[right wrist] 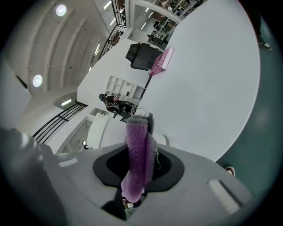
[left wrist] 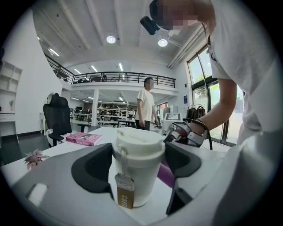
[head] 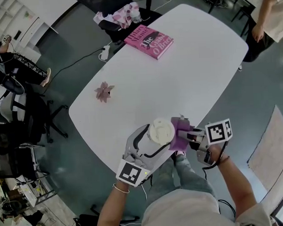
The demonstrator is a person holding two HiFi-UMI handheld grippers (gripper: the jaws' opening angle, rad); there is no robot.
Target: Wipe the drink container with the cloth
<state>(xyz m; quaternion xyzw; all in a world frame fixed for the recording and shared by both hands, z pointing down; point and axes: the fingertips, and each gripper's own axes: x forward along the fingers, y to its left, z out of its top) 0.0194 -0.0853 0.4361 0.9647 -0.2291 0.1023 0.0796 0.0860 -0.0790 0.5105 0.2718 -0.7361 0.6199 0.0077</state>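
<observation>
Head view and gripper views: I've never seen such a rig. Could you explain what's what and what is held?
A person holds a grey two-jaw hand-held gripper in each hand. One picture comes from a head camera looking down, the other two from cameras riding on these. The left hand-held gripper clamps a white lidded paper cup. The right hand-held gripper pinches a purple fleecy cloth beside it. On the white oval table lie a pink book and a small pink flower shape.

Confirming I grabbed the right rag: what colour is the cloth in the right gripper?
The cloth is purple, shown best in the right gripper view.
</observation>
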